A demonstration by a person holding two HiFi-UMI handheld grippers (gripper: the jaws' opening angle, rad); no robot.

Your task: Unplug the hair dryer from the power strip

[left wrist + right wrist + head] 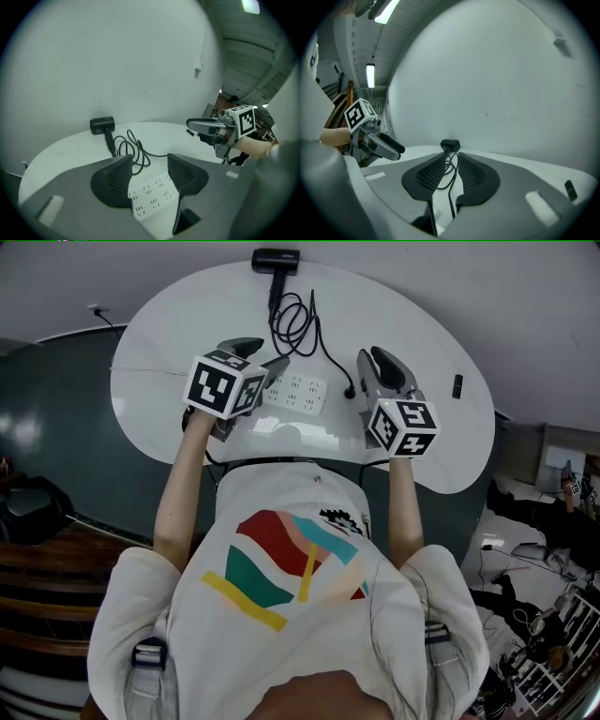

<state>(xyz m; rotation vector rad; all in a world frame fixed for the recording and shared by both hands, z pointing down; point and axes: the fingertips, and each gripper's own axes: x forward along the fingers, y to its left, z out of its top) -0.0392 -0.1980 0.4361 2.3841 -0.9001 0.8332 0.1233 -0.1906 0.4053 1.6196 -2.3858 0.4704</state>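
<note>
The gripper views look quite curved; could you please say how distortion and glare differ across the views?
Head view: mild barrel bend, table evenly bright. Left gripper view: strong fisheye, black corners, blown-out ceiling lamp. Right gripper view: same fisheye, glaring ceiling lights.

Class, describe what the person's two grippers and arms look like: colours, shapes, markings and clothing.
Both the left gripper and right gripper are grey, with two dark, mesh-textured pads. Each carries a white cube with black square markers. The person wears a white short-sleeved T-shirt with a multicoloured print.
</note>
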